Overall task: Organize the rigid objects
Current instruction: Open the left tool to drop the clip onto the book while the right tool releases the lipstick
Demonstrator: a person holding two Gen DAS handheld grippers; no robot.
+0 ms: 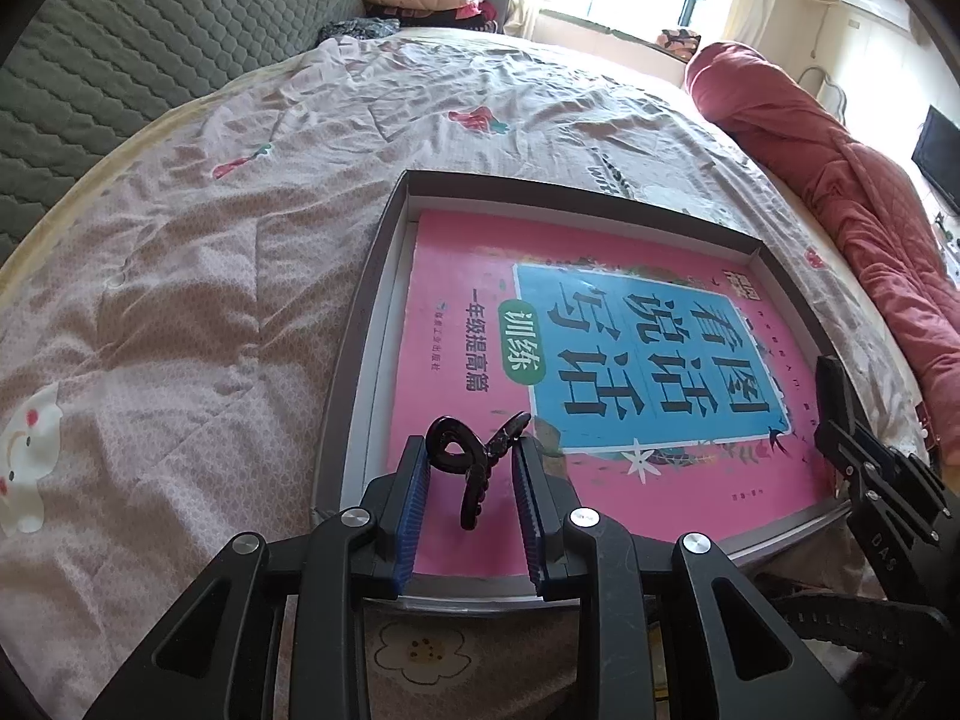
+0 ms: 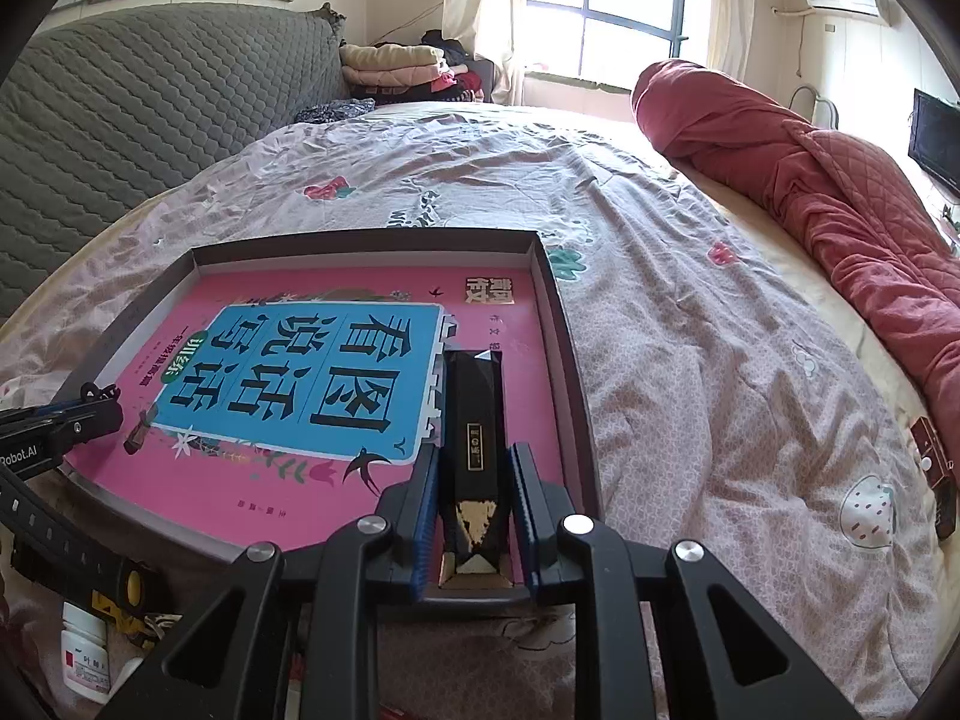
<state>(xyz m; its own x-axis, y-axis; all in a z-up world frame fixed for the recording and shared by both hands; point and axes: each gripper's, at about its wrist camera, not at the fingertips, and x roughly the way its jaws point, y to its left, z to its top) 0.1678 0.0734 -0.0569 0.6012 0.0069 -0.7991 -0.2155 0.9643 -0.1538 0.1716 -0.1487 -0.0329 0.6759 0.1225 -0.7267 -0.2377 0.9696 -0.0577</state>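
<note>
A shallow dark box [image 1: 384, 276] [image 2: 564, 324] lies on the bed with a pink book [image 1: 456, 312] [image 2: 288, 498] flat inside it. My left gripper [image 1: 471, 450] is shut on a black hair claw clip [image 1: 465, 459], held just above the book's near left corner. My right gripper [image 2: 474, 462] is shut on a long black box with gold print [image 2: 474, 420], which points away along the book's right side. The right gripper's finger [image 1: 840, 396] shows at the box's right rim in the left wrist view; the left gripper [image 2: 90, 414] shows at the box's left rim in the right wrist view.
A patterned pink bedsheet [image 2: 690, 360] covers the bed. A rolled red quilt [image 2: 840, 210] lies along the right side, a grey quilted headboard [image 1: 150, 48] on the left. A white pill bottle [image 2: 84, 654] and a small dark object [image 2: 933, 468] lie on the sheet near the box.
</note>
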